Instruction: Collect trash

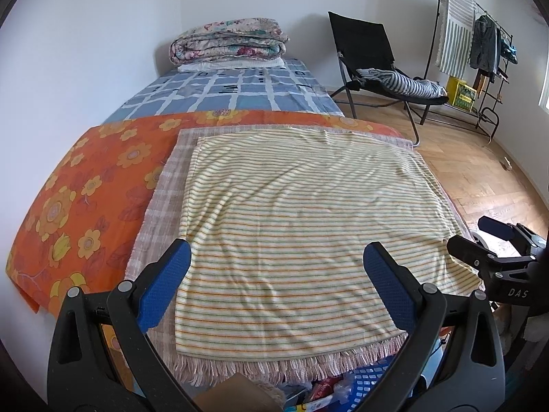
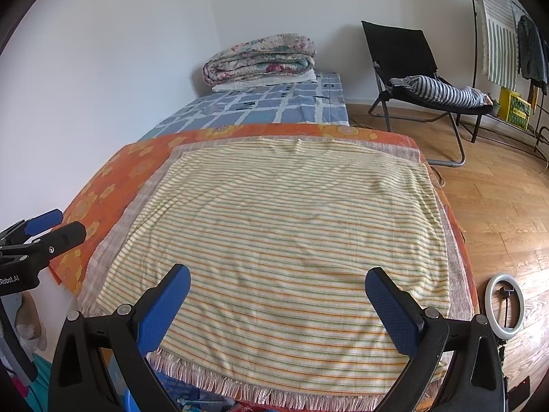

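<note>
My left gripper (image 1: 276, 257) is open and empty, held over the near end of a yellow striped towel (image 1: 302, 226) spread on the bed. My right gripper (image 2: 278, 285) is open and empty too, over the same towel (image 2: 284, 233). Each gripper shows at the edge of the other's view: the right one in the left wrist view (image 1: 480, 237), the left one in the right wrist view (image 2: 51, 225). No loose trash lies on the towel. Below the bed's near edge a blue basket (image 1: 370, 377) holds crumpled wrappers, partly hidden by my fingers.
An orange flowered sheet (image 1: 89, 202) and a blue checked sheet (image 1: 233, 92) cover the bed, with a folded quilt (image 1: 230, 41) at the far end. A black folding chair (image 1: 377, 58) and clothes rack (image 1: 480, 41) stand right. A ring light (image 2: 506, 300) stands on the wood floor.
</note>
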Demonstrator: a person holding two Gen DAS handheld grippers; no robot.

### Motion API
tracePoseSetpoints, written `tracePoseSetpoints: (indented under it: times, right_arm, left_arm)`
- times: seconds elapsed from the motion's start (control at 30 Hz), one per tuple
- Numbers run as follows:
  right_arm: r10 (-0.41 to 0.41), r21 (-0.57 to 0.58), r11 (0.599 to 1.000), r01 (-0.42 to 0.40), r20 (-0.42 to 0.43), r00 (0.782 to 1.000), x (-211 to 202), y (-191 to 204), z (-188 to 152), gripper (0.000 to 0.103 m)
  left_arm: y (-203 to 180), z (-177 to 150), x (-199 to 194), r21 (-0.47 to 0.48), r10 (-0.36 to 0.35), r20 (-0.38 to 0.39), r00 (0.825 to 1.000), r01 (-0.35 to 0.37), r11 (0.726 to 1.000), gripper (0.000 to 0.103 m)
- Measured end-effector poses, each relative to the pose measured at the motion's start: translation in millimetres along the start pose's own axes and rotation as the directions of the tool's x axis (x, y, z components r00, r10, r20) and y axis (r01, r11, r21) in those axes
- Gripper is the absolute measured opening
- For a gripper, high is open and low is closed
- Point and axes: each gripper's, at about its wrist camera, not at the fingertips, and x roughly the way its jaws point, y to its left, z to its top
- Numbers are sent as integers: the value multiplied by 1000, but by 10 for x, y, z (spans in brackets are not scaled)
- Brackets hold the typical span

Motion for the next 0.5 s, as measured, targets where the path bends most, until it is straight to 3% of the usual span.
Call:
tracePoseSetpoints:
  times: [0.5]
  right_arm:
    - [-4, 4, 1000, 4, -16, 1000, 42, 0, 42, 103]
  left_arm:
    - [40, -26, 11, -7, 8, -13, 1000, -8, 1000, 102]
